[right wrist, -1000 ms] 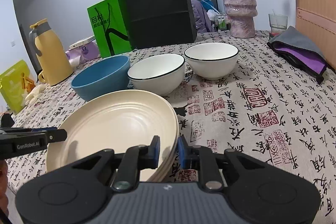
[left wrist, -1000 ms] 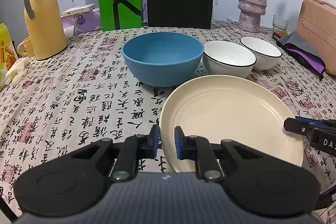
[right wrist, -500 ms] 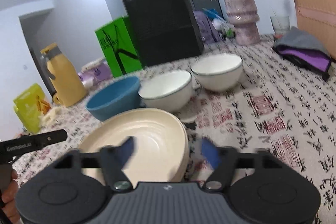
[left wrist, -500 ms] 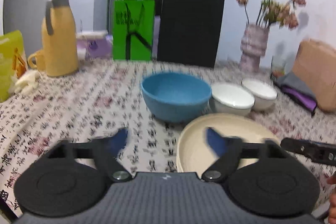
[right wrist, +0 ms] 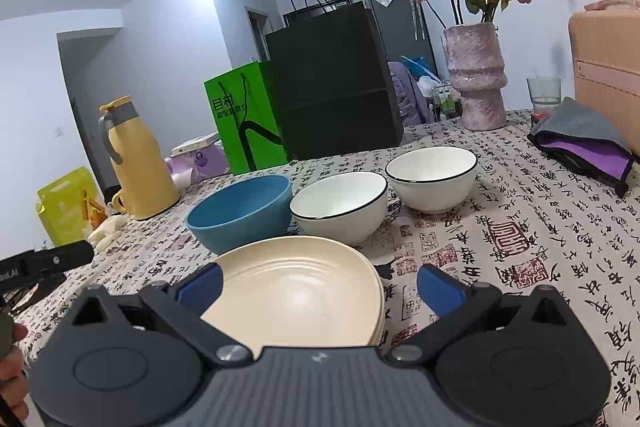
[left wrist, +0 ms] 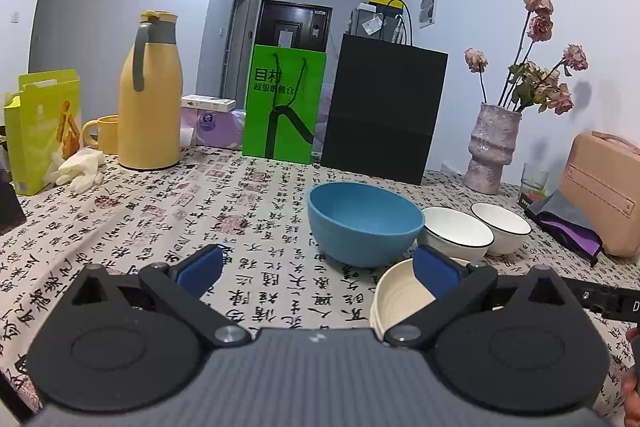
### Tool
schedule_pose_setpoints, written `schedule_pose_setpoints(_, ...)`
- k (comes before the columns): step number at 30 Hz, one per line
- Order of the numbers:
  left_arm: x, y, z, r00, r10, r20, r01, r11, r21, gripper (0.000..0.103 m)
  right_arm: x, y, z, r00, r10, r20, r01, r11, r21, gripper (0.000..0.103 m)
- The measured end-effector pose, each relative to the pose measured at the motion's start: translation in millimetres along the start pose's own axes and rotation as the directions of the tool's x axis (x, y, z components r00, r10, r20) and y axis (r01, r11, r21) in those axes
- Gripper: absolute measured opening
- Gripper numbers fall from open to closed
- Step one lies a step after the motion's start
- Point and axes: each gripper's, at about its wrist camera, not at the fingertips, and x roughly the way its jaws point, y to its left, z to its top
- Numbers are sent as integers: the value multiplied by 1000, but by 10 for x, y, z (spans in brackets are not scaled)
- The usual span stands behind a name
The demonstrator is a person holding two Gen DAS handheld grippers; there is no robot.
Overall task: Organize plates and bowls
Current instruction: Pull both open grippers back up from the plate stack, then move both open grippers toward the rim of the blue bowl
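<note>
A stack of cream plates (right wrist: 296, 287) rests on the patterned tablecloth at the near edge; it also shows low right in the left wrist view (left wrist: 396, 301). Behind it stand a blue bowl (right wrist: 240, 213) and two white bowls with black rims, one next to it (right wrist: 340, 207) and one further right (right wrist: 432, 177). The blue bowl also shows in the left wrist view (left wrist: 364, 223). My left gripper (left wrist: 318, 269) is open and empty, raised to the left of the plates. My right gripper (right wrist: 320, 285) is open and empty, just above the plates' near rim.
A yellow thermos (left wrist: 148, 95), a yellow mug (left wrist: 102, 133), a snack box (left wrist: 44, 131) and white gloves (left wrist: 78, 167) stand at the left. Green (left wrist: 282, 103) and black (left wrist: 382, 115) paper bags and a flower vase (left wrist: 494, 147) line the back. A pink case (left wrist: 604, 191) and purple cloth (left wrist: 568, 223) lie right.
Both grippers were shut on the plates' rims a second ago. Both have opened wide, let go and lifted up and back; the plates stay on the table.
</note>
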Motion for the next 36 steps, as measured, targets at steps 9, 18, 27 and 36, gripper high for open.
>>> schedule_pose_setpoints(9, -126, 115, 28, 1000, -3, 21, 3, 1000, -9, 103, -63, 115, 17, 1000, 4, 13, -4, 1000, -8, 103)
schedule_pose_setpoints(18, -318, 203, 63, 999, 3, 47, -2, 1000, -6, 103, -157, 243, 28, 1000, 14, 22, -14, 1000, -14, 103)
schedule_pose_setpoints(27, -553, 291, 141, 996, 16, 83, -16, 1000, -2, 103, -268, 358, 70, 999, 31, 41, -31, 999, -9, 103)
schedule_pose_setpoints(36, -623, 422, 265, 993, 37, 110, -33, 999, -32, 103, -264, 455, 184, 998, 45, 53, -43, 999, -27, 103)
